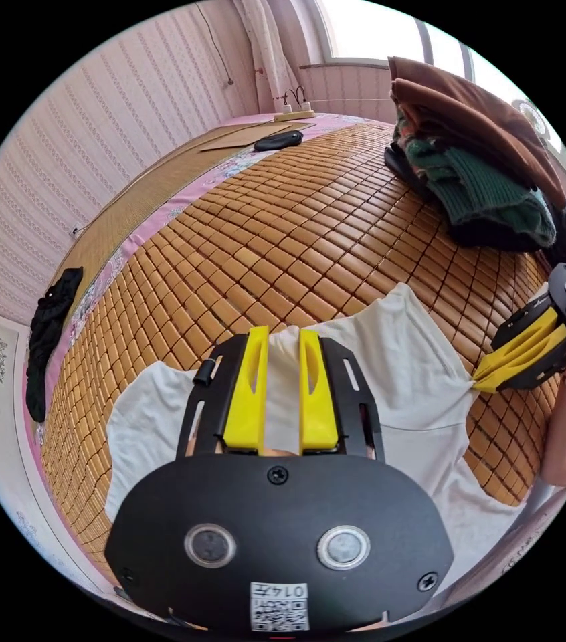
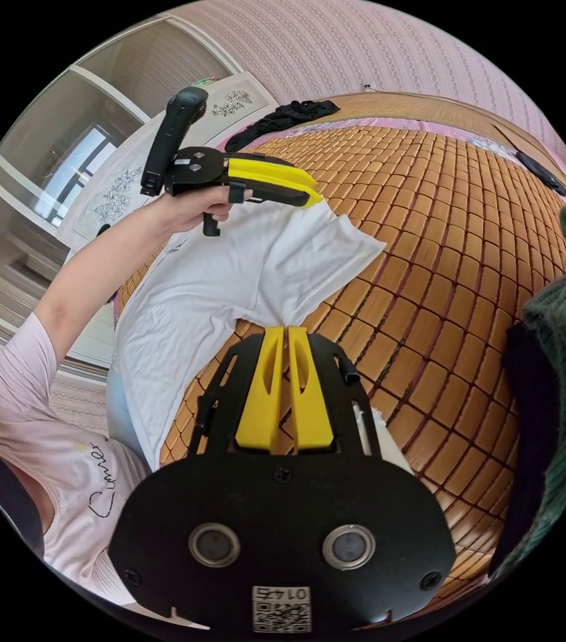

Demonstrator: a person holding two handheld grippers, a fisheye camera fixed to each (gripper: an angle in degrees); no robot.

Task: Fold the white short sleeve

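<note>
My right tongs (image 2: 287, 332) pinch the white short sleeve shirt's (image 1: 390, 361) right edge; left tongs (image 1: 283, 334), slightly parted, hover over its far edge on the bamboo mat (image 1: 283, 227).

claw (image 1: 284, 332) over white shirt (image 1: 403, 374) (flat)

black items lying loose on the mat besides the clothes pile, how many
2: a black cloth at the mat's edge by the wall, and a small black object at the far end. The clothes pile may hide more.
</note>
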